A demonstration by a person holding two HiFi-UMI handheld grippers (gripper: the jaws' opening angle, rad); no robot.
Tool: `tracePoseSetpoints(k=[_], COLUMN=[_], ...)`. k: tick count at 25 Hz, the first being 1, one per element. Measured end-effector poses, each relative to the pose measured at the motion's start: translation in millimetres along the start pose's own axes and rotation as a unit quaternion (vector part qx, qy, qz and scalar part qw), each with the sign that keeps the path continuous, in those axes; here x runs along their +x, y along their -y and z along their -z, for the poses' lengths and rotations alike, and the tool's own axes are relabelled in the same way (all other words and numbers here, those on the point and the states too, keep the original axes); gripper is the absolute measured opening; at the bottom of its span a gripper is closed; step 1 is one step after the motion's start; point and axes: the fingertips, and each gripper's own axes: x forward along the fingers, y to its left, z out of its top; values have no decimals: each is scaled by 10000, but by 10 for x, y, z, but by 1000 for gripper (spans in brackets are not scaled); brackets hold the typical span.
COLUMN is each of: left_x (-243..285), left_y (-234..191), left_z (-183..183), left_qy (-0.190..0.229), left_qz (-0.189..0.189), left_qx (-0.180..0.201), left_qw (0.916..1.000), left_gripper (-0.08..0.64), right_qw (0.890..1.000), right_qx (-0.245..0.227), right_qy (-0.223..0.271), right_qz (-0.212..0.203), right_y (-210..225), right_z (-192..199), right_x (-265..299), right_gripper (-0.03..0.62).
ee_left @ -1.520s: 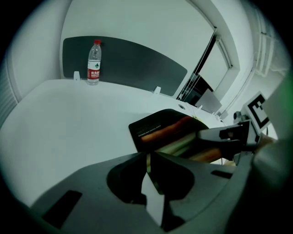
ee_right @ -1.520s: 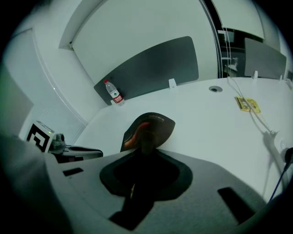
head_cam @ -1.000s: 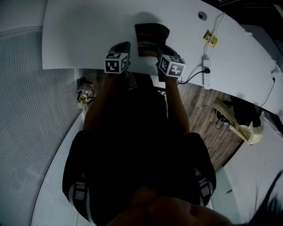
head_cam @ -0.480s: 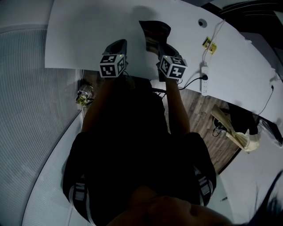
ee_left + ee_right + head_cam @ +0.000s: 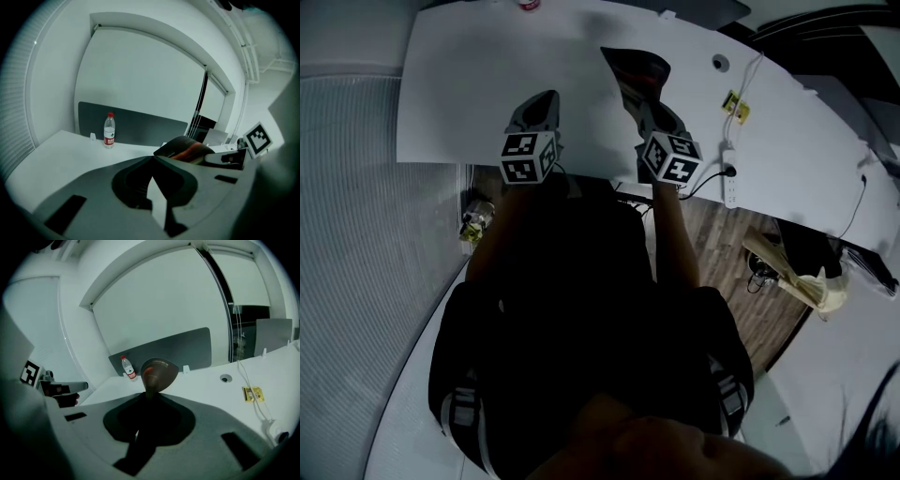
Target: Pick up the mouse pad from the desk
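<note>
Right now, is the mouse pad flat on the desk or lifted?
Lifted: the right gripper, its jaws just closing, pinches the mouse pad, which curls up clear of the desk.

The person holds both arms forward, side by side. The left forearm (image 5: 499,220) carries the left gripper (image 5: 542,101), which points forward and somewhat down; its jaws are pressed together and nothing is between them. The right forearm (image 5: 673,234) carries the right gripper (image 5: 651,105), tilted down in a similar way. Its jaws have just been closing a little, and they pinch one edge of the mouse pad (image 5: 634,67). The two grippers do not touch each other.
</note>
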Motion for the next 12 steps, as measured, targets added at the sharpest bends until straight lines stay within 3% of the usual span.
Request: tracePoseSetpoints(k=[12], left_x=[-487], left_y=[-164], left_z=[-624], left_qy=[981], left_qz=[108], left_qx=[79], left_qw=[9951], left_gripper=[5], right_qw=[9966], right_qx=[-134], right_qy=[809], right_qz=[87], right_y=[-473], right_z=[-563], right_x=[-356], right_gripper=[34])
